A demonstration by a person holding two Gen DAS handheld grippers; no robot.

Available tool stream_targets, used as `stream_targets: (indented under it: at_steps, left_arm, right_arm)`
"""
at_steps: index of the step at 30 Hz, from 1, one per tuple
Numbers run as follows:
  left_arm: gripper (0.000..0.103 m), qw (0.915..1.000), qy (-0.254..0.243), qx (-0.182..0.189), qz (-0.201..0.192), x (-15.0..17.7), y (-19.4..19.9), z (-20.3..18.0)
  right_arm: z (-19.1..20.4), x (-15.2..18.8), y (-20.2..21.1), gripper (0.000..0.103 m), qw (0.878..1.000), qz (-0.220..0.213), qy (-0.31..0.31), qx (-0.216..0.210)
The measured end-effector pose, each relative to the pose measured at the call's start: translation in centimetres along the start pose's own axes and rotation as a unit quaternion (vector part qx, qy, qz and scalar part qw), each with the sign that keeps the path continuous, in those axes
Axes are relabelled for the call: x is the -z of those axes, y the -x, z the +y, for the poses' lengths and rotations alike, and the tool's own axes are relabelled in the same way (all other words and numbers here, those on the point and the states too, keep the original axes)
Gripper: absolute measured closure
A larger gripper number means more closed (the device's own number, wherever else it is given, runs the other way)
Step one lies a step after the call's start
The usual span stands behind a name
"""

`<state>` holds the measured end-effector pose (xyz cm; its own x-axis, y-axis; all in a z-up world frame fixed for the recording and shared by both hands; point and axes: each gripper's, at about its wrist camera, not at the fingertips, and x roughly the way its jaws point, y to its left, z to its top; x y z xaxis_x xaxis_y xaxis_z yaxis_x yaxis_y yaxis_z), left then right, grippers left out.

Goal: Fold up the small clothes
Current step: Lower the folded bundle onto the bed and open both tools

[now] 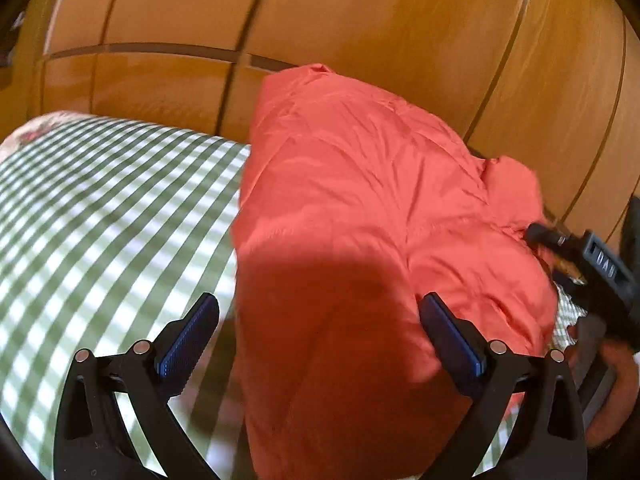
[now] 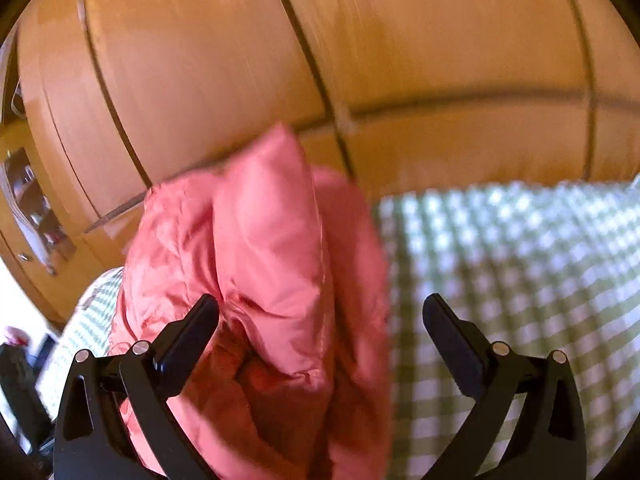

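Jaws on your left gripper (image 1: 319, 326) stand spread wide, pinching nothing; the crumpled coral-red quilted garment (image 1: 360, 208) lies between them on the green-checked cloth (image 1: 100, 200). Your right gripper (image 2: 320, 326) also gapes, garment beside its left finger.

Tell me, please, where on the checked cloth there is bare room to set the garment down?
In the left wrist view the checked cloth lies bare left of the red garment, back to the wooden doors. In the right wrist view it is bare right of the garment. The middle is crowded: the garment fills it, with the right gripper at its edge.
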<state>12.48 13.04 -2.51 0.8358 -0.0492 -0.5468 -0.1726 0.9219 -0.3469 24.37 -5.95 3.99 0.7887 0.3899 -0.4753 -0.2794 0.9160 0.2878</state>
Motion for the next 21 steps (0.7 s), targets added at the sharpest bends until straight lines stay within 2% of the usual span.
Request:
stream_targets:
  at_steps: [2,3,5,8,9,11,14,17,21]
  left_arm:
    - [0.003,0.9999,0.007,-0.004,-0.012,0.2,0.6,0.1]
    - [0.003,0.9998,0.007,-0.007,-0.015,0.1,0.4,0.4]
    - [0.003,0.9998,-0.001,-0.019,-0.011,-0.1,0.2,0.1]
    - [0.003,0.9988,-0.019,-0.046,-0.003,-0.2,-0.2,0.1]
    - [0.003,0.9989,-0.017,-0.043,0.005,-0.2,-0.5,0.2]
    - [0.003,0.9996,-0.002,-0.016,0.022,0.2,-1.0,0.7]
    - [0.003,0.9996,0.001,0.000,0.029,0.6,-1.7,0.9]
    - [0.003,0.9994,-0.003,0.000,0.035,0.7,-2.3,0.8]
    - [0.003,0.9991,0.014,0.005,0.040,0.9,-2.1,1.4]
  right_arm:
    - [0.3,-1.0,0.8,0.002,1.000,-0.023,0.007,0.018]
    - [0.4,-1.9,0.3,0.002,0.999,-0.021,0.011,0.026]
    - [0.5,-3.1,-1.2,0.002,0.999,-0.005,0.017,0.045]
    - [-0.3,-3.5,-5.4,0.002,0.994,0.037,0.033,0.096]
    - [-1.1,-3.3,-6.9,0.002,0.993,0.049,0.028,0.101]
    - [-2.5,-2.7,-9.4,0.002,0.992,0.077,0.011,0.104]
    - [-3.7,-1.6,-10.7,0.002,0.990,0.078,-0.006,0.119]
    - [-3.8,-0.7,-10.8,0.002,0.989,0.063,0.009,0.132]
    - [-4.6,-1.1,-8.6,0.002,0.991,0.059,-0.011,0.121]
